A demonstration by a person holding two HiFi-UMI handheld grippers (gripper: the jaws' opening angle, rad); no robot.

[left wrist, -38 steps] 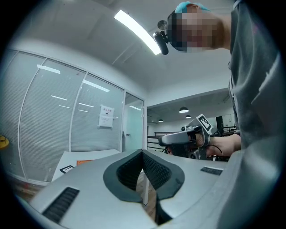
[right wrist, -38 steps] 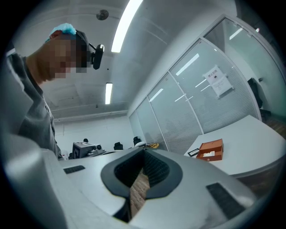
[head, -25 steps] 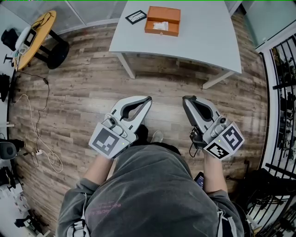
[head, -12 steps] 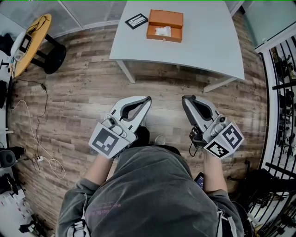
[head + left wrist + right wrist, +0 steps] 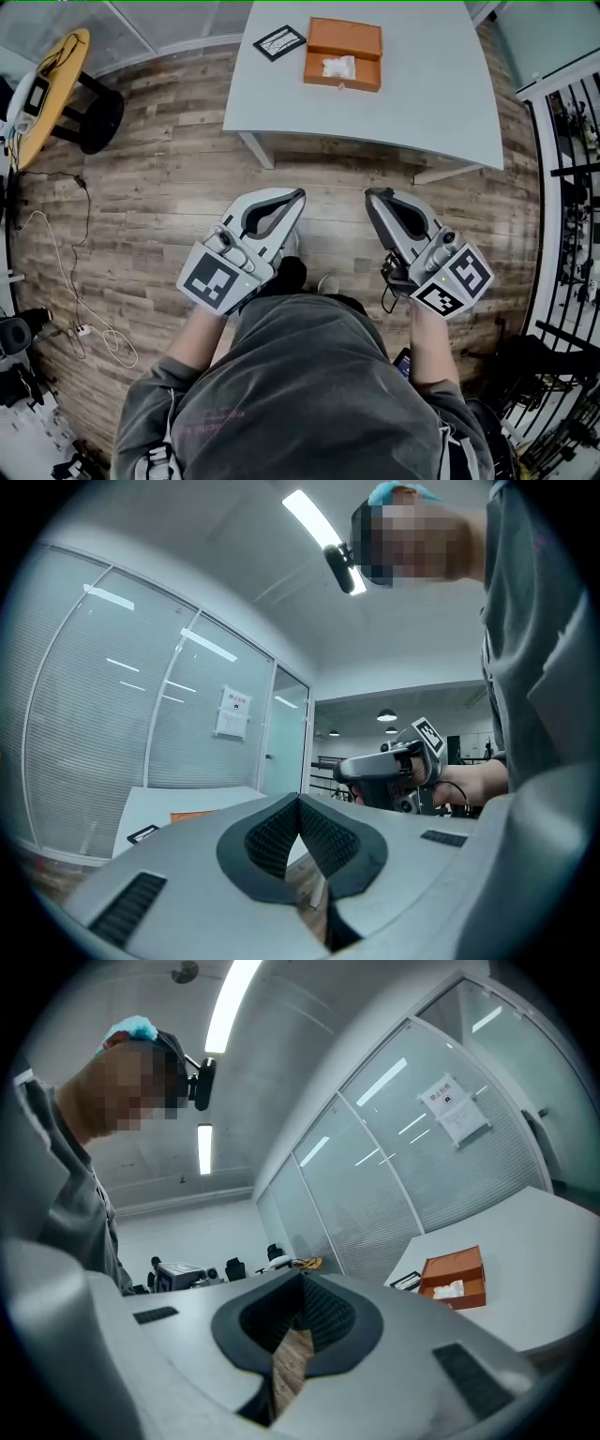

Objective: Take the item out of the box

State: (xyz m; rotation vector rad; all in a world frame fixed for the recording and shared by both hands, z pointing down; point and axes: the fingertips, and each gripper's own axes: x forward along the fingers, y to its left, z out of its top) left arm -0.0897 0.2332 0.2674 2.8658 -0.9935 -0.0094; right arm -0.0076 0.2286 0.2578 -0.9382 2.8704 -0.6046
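Observation:
An open orange box (image 5: 343, 53) lies on the far side of a white table (image 5: 422, 94), with a white crumpled item (image 5: 338, 67) inside it. In the right gripper view the box (image 5: 457, 1277) and the item (image 5: 450, 1289) sit far off. In the left gripper view only a sliver of the box (image 5: 192, 815) shows. My left gripper (image 5: 300, 194) and right gripper (image 5: 372, 195) are held side by side above the wooden floor, well short of the table. Both are shut with nothing between their fingers. The right gripper (image 5: 384, 771) also shows in the left gripper view.
A black framed card (image 5: 280, 42) lies left of the box. A round yellow stand (image 5: 47, 94) with gear is at the far left, and cables (image 5: 94, 328) trail over the floor. Dark racks (image 5: 572, 187) line the right side. Glass partitions stand behind the table.
The table and box have slid lower in the head view, so I have come closer to them. Both grippers keep their pose and stay shut.

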